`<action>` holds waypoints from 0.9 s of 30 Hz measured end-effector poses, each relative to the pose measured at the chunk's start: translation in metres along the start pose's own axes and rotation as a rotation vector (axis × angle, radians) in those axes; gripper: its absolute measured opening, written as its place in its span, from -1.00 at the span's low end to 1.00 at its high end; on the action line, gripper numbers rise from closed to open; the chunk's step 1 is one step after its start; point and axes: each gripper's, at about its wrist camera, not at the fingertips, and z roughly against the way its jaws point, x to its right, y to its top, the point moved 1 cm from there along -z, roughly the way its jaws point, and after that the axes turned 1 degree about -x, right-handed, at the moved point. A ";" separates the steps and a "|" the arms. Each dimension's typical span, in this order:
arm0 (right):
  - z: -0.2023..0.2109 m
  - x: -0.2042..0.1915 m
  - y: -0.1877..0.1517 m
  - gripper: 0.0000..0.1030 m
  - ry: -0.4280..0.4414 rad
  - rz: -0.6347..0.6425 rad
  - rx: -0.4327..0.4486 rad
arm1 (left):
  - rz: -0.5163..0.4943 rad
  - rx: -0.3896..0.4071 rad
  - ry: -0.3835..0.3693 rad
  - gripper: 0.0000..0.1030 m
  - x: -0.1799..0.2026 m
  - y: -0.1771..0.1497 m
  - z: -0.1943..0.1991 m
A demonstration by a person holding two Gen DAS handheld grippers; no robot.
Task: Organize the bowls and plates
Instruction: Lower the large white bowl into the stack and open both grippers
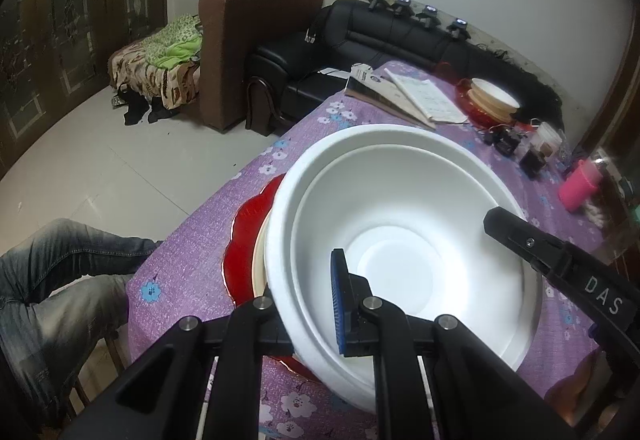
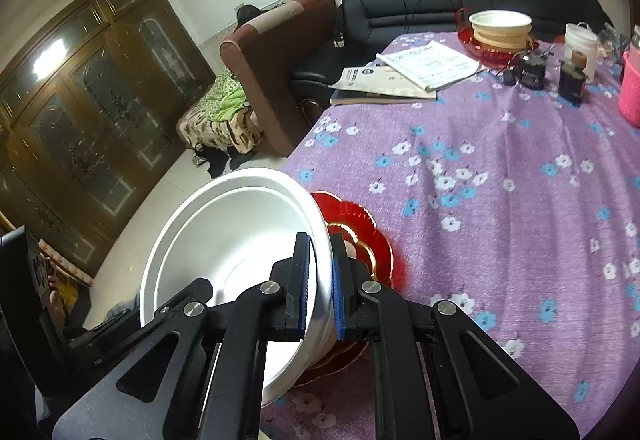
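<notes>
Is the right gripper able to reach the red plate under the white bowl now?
Probably not. The right gripper is shut on the white bowl rim, and that bowl covers most of the red plate. It must release first.

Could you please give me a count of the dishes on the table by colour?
White bowls: 2, one held by both grippers (left, right), one on the far stack
Red plates: 2, near and far
Cream dishes in the far stack: count unclear
Total: 4 countable

Both grippers (image 1: 312, 304) (image 2: 320, 280) are black linkages with silver pivot pins and blue ribbed finger pads (image 1: 338, 304); one black arm reads "DAS" in white.
</notes>
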 end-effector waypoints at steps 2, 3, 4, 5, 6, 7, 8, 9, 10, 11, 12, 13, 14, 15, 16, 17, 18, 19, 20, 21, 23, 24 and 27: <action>-0.006 0.003 -0.002 -0.81 0.008 -0.008 -0.004 | 0.000 -0.005 0.006 -0.79 -0.002 -0.001 -0.002; -0.009 0.004 -0.003 -0.81 0.012 -0.012 -0.008 | 0.000 -0.005 0.010 -0.79 -0.003 -0.002 -0.003; -0.011 0.005 -0.003 -0.81 0.015 -0.012 -0.008 | 0.001 -0.006 0.012 -0.79 -0.004 -0.002 -0.003; -0.012 0.005 -0.004 -0.81 0.016 -0.008 -0.008 | 0.004 -0.010 0.012 -0.79 -0.006 -0.002 -0.004; -0.014 0.005 -0.004 -0.81 0.016 -0.006 -0.007 | 0.005 -0.012 0.013 -0.79 -0.007 -0.002 -0.005; -0.015 0.005 -0.005 -0.81 0.016 -0.006 -0.007 | 0.005 -0.013 0.017 -0.79 -0.007 -0.002 -0.006; -0.016 0.005 -0.005 -0.81 0.016 -0.005 -0.010 | 0.005 -0.013 0.019 -0.79 -0.008 -0.002 -0.006; -0.017 0.005 -0.005 -0.81 0.016 -0.004 -0.012 | 0.006 -0.012 0.020 -0.79 -0.009 -0.003 -0.006; -0.018 0.005 -0.006 -0.81 0.018 -0.004 -0.011 | 0.008 -0.010 0.026 -0.79 -0.010 -0.002 -0.006; -0.019 0.004 -0.007 -0.81 0.022 -0.004 -0.010 | 0.006 -0.009 0.032 -0.79 -0.011 -0.002 -0.007; -0.020 0.004 -0.007 -0.81 0.022 -0.002 -0.011 | 0.003 -0.008 0.039 -0.79 -0.011 -0.002 -0.007; -0.021 0.004 -0.007 -0.81 0.023 -0.001 -0.012 | 0.003 -0.008 0.045 -0.79 -0.011 -0.002 -0.008; -0.023 0.003 -0.008 -0.81 0.023 0.001 -0.013 | 0.006 -0.010 0.046 -0.79 -0.011 -0.002 -0.009; -0.024 0.003 -0.009 -0.81 0.024 0.002 -0.016 | 0.006 -0.012 0.050 -0.79 -0.012 -0.002 -0.009; -0.025 0.002 -0.010 -0.81 0.024 0.003 -0.019 | 0.005 -0.011 0.055 -0.79 -0.012 -0.002 -0.010; -0.026 0.002 -0.011 -0.81 0.023 0.004 -0.019 | 0.004 -0.009 0.059 -0.79 -0.013 -0.001 -0.010; -0.026 0.002 -0.011 -0.81 0.022 0.006 -0.013 | 0.002 -0.007 0.063 -0.79 -0.013 -0.001 -0.010; -0.026 0.001 -0.012 -0.81 0.019 0.013 -0.006 | -0.001 -0.006 0.067 -0.77 -0.012 -0.001 -0.010; -0.026 0.000 -0.012 -0.81 0.014 0.019 -0.001 | -0.008 -0.004 0.074 -0.77 -0.011 -0.001 -0.010; -0.026 -0.001 -0.012 -0.81 0.010 0.023 0.003 | -0.015 -0.004 0.079 -0.77 -0.011 -0.001 -0.011; -0.026 -0.003 -0.013 -0.80 -0.003 0.037 0.015 | -0.026 -0.006 0.078 -0.71 -0.009 -0.002 -0.011; -0.026 -0.003 -0.015 -0.79 -0.006 0.041 0.019 | -0.035 -0.008 0.071 -0.64 -0.008 -0.002 -0.010; -0.026 -0.003 -0.016 -0.79 -0.023 0.055 0.035 | -0.065 -0.008 0.062 -0.60 -0.006 -0.002 -0.008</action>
